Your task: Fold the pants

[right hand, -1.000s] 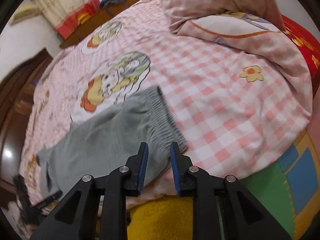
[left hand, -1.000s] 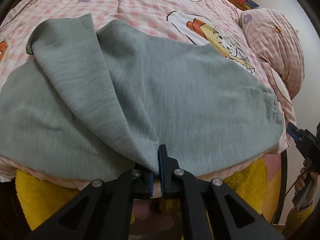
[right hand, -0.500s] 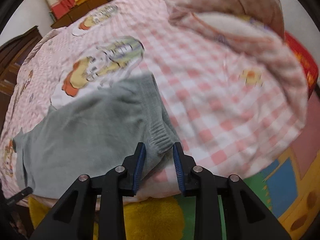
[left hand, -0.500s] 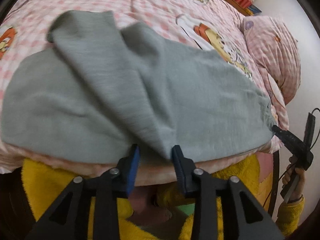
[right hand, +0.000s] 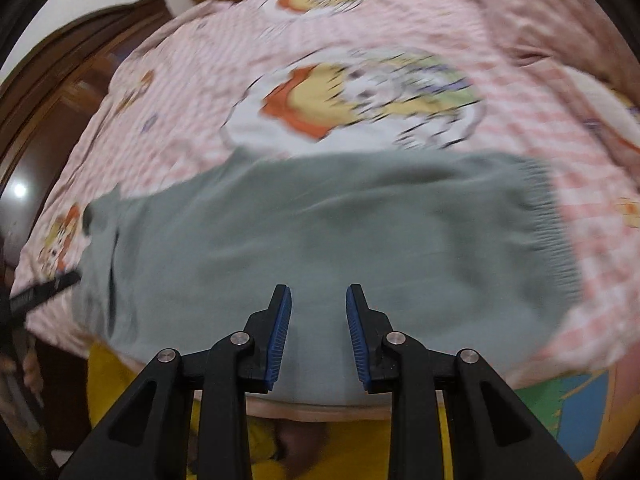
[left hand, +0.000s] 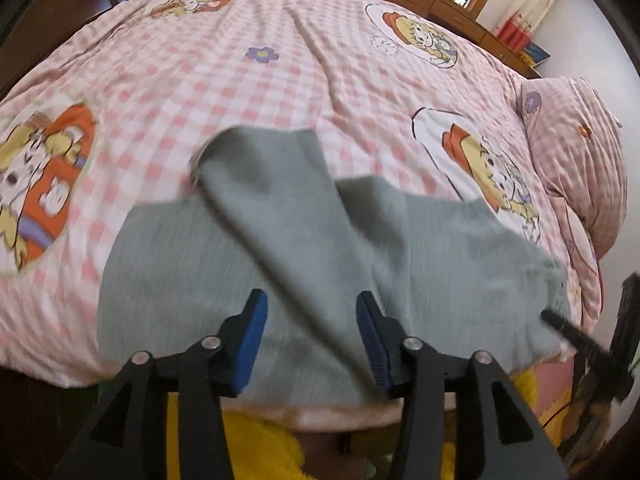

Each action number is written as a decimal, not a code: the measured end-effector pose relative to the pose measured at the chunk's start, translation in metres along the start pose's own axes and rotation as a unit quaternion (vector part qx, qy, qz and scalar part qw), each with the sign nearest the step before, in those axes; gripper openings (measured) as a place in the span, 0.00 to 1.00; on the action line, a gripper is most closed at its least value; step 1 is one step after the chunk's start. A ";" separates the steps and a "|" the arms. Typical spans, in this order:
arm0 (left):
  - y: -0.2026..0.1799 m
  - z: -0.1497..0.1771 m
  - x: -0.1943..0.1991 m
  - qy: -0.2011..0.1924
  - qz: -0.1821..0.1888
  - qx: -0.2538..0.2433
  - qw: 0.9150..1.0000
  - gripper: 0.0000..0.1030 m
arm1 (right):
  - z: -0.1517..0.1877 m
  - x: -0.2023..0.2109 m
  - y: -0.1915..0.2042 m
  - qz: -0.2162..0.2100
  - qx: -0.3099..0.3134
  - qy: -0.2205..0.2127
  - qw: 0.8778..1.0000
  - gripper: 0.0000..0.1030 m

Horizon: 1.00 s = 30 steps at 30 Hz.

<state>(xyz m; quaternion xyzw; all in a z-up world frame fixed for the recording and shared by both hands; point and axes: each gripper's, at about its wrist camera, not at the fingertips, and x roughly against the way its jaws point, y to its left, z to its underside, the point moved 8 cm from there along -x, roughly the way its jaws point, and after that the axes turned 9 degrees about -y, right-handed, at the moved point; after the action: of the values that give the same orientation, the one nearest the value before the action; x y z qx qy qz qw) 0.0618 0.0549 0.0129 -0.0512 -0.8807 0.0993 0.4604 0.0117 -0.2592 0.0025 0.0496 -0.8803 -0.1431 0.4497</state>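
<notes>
Grey pants [left hand: 280, 248] lie on the pink checked bed at its near edge, one leg folded diagonally across the other. My left gripper [left hand: 311, 308] is open and empty, hovering over the folded leg near the bed edge. In the right wrist view the pants [right hand: 320, 232] spread wide, with the ribbed waistband [right hand: 548, 220] at the right. My right gripper [right hand: 318, 300] is open and empty above the pants' near edge. The right gripper also shows at the right edge of the left wrist view [left hand: 576, 336], by the waistband end.
The bed [left hand: 280, 60] has a pink checked sheet with cartoon prints. A pink pillow [left hand: 580, 152] lies at the right. Wooden furniture [right hand: 60, 92] stands at the left of the bed. A yellow fuzzy garment [left hand: 256, 440] is below the bed edge.
My left gripper let go of the pant leg, opened wide and rose. My right gripper swung left from the waistband corner to over the middle of the pants.
</notes>
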 end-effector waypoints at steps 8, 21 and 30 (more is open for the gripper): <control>-0.005 -0.058 -0.057 -0.008 -0.046 0.012 0.999 0.54 | 0.021 -0.036 0.019 0.000 0.003 0.028 1.000 0.28; 0.017 -0.073 -0.103 0.002 -0.097 0.040 0.995 0.08 | 0.023 -0.037 0.014 -0.030 -0.021 0.009 0.999 0.31; 0.052 -0.064 -0.025 -0.059 -0.068 0.082 0.993 0.03 | 0.021 -0.036 0.016 -0.024 -0.012 0.006 1.000 0.31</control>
<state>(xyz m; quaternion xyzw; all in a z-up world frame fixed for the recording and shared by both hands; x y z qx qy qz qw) 0.1285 0.1092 0.0168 0.0526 -0.8967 0.1421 0.4158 0.0167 -0.2314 -0.0326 0.0661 -0.8742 -0.1640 0.4521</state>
